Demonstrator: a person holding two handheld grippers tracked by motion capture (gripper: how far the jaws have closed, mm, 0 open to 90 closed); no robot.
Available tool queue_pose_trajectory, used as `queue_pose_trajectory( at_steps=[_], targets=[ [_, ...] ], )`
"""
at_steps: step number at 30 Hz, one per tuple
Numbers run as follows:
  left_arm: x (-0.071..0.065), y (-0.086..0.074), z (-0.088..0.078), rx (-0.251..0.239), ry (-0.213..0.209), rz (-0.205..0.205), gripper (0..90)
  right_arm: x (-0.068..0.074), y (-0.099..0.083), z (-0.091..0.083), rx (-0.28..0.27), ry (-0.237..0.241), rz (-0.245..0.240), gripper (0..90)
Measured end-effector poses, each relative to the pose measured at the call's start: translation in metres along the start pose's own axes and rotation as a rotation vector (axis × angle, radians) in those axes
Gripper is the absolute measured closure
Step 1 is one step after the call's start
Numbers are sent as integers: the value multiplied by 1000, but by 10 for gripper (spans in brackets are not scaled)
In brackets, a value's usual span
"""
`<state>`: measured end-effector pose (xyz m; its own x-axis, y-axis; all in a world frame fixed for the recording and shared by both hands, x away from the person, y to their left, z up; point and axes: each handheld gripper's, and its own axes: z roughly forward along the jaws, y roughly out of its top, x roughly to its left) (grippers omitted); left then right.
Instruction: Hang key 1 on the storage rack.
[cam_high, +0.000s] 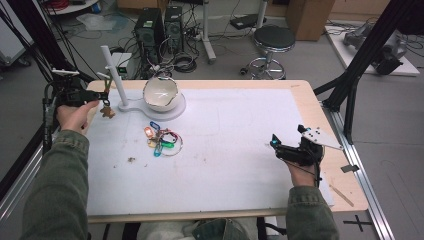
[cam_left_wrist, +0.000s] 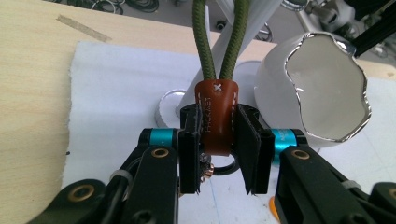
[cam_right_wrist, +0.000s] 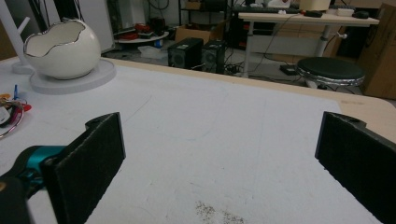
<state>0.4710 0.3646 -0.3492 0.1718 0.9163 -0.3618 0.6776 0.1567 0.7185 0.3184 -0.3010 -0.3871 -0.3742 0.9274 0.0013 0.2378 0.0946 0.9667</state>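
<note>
My left gripper (cam_left_wrist: 219, 154) clamped on brown leather tab (cam_left_wrist: 216, 116) of green cord loop (cam_left_wrist: 219, 39), held up by white peg stand (cam_high: 111, 75) at table's far-left. Judge next: hook loop over peg. Right gripper (cam_high: 280, 145) wide, empty, near right edge.

High view: a fixed camera above the person's side looks forward and down over the whole white mat (cam_high: 225, 150), with the lab floor beyond the table's far edge. Left gripper view: a camera riding on the left gripper (cam_left_wrist: 218, 149) looks along its jaws from very close range, facing the egg-shaped bowl (cam_left_wrist: 322, 88) and the white stand (cam_left_wrist: 243, 28). Right gripper view: a camera set low over the mat looks across it toward the far edge, with the egg-shaped bowl at upper left. All three views share the bowl; the high and right gripper views also share the black stool (cam_high: 272, 40).
</note>
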Motion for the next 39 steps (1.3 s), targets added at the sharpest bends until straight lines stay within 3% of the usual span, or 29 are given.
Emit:
queue_pose_trajectory(
  at_steps=[7, 11, 14, 20, 25, 29, 31, 39],
  targets=[
    [-10, -3, -5, -3, 121, 119, 661, 1, 0, 0, 2, 0, -1, 5],
    [-12, -1, -13, -16, 101, 113, 553, 1, 0, 0, 2, 3, 1, 4],
    [-13, -1, -18, -25, 111, 114, 430, 1, 0, 0, 1, 2, 1, 5],
    [-12, 0, -23, 1, 128, 75, 163, 0, 0, 0, -2, 1, 4, 4],
    [-15, 0, -27, -13, 116, 81, 22, 0, 0, 0, -4, 2, 3, 4],
    [-20, 0, -31, -30, 77, 76, 16, 0, 0, -1, -3, 2, 5, 4],
    [-26, -2, -33, -29, 82, 100, 17, 0, 0, -1, -3, 2, 6, 4],
    [-42, -12, -31, -33, 40, 141, 24, 0, 1, -1, -9, 3, 7, 4]
  ],
)
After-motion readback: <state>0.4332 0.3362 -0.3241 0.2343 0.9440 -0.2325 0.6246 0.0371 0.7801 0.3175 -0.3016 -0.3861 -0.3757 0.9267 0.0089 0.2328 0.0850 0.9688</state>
